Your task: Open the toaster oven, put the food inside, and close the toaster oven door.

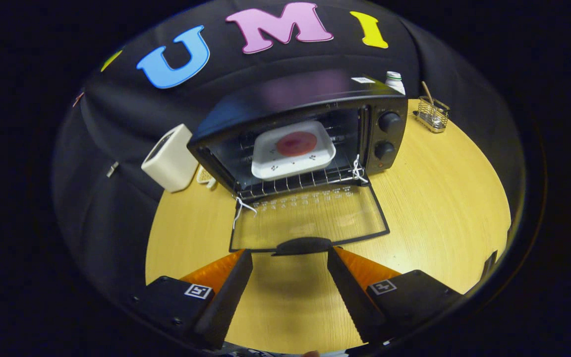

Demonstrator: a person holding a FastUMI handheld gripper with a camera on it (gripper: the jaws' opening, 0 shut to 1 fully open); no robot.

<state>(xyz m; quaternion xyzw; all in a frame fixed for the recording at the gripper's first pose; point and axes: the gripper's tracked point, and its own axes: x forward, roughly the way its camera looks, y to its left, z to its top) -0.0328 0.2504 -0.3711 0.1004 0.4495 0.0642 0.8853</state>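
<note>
Claw (289,258) spread, door handle (303,245) between fingertips.

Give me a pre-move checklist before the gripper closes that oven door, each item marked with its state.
1. Food inside: the white dish with its reddish food sits on the rack in the toaster oven: ok.
2. Dish clear of the door's swing: it sits behind the rack's front edge: ok.
3. Door open flat on the table, nothing lying on its glass: ok.
4. Gripper open, holding nothing: ok.
5. Door handle just ahead of the fingers, centred between them: ok.
6. Strings at the door hinges clear of the closing gap: cannot tell.
</note>
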